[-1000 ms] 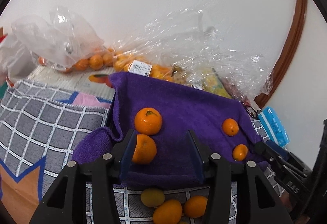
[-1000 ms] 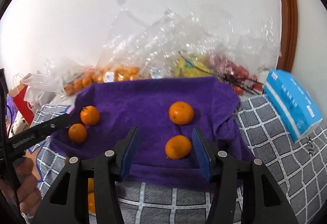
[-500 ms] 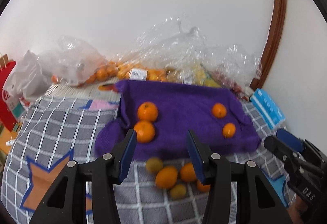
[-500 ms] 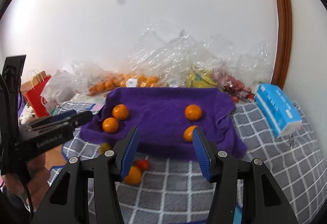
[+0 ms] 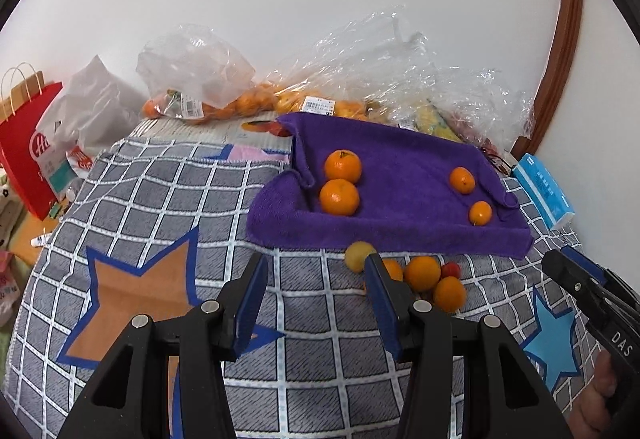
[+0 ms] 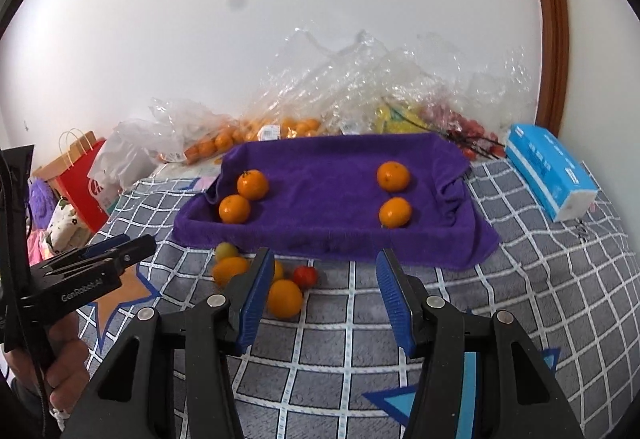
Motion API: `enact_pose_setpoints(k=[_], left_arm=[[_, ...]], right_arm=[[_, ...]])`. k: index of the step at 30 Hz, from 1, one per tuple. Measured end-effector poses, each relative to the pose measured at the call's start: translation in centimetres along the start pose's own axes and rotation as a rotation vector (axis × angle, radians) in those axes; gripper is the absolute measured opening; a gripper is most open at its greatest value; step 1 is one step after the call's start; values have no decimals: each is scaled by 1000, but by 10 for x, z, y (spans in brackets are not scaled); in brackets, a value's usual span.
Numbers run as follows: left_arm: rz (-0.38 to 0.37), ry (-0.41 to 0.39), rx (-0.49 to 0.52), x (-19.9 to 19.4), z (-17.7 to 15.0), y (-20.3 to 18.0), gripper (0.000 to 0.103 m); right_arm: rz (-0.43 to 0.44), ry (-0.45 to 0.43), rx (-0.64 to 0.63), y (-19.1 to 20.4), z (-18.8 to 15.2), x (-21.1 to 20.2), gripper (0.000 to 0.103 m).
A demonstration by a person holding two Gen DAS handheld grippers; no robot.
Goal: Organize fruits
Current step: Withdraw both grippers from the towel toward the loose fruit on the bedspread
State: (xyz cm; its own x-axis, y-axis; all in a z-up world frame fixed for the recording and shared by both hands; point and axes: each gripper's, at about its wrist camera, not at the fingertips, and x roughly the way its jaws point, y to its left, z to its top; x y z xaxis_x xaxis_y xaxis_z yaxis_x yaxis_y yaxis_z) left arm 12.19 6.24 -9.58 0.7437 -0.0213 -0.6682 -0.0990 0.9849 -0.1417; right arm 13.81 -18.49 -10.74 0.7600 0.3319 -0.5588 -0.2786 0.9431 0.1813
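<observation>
Both grippers — left gripper (image 5: 314, 297) and right gripper (image 6: 325, 295), jaws spread and empty — have pulled back from the purple towel (image 6: 332, 195), four oranges placed, loose fruit (image 6: 285, 298) just ahead awaiting pickup.

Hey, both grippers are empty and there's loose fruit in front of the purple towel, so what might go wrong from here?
The loose fruit pile sits tightly clustered, so fingers closing on one fruit may nudge its neighbours rolling across the checked blanket. The small red fruit looks soft and might get squashed. The purple towel has a raised front fold that a low-carried fruit may catch on.
</observation>
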Motion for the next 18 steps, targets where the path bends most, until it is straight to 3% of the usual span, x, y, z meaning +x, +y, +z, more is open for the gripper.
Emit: enact_pose_setpoints(k=[7,18], left_arm=[[-26,49,-25,4,-4,12,48],[27,125,14,21,-22,21,48]], right_arm=[[2,15,-2,3,-8,0,54],[34,103,-28,21,-25,33,49]])
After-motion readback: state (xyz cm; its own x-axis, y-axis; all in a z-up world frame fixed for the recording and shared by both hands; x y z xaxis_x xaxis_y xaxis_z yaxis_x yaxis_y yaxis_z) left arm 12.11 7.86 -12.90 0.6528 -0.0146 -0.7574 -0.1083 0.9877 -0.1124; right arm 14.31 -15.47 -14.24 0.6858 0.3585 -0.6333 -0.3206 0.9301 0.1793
